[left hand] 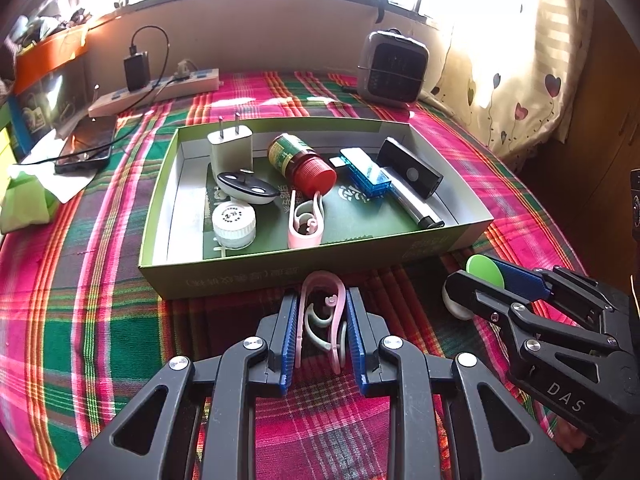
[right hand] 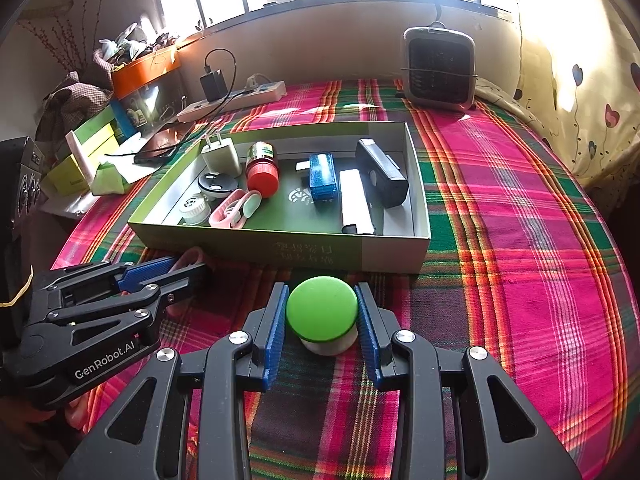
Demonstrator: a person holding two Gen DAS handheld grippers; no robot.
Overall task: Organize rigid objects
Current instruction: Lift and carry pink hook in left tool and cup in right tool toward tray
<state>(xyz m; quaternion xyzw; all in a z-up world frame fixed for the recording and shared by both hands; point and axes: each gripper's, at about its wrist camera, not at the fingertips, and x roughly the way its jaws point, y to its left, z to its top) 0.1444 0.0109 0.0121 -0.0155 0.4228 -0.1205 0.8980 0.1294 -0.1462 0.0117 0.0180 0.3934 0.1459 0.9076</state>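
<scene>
Looped pink clip [left hand: 322, 316]; round green-capped jar [right hand: 322, 314]

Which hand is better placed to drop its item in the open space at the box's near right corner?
Right. Its tongs grip the green-lidded jar just before that corner of the box; the left tongs hold the pink clip further left.

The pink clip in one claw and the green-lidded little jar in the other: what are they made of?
The pink curved clip, pinched in the left claw, looks like translucent glossy plastic: light passes through its thin bands. The round green-lidded white jar, held in the right claw, looks like smooth opaque plastic with a soft sheen; a glass body can't be ruled out.
</scene>
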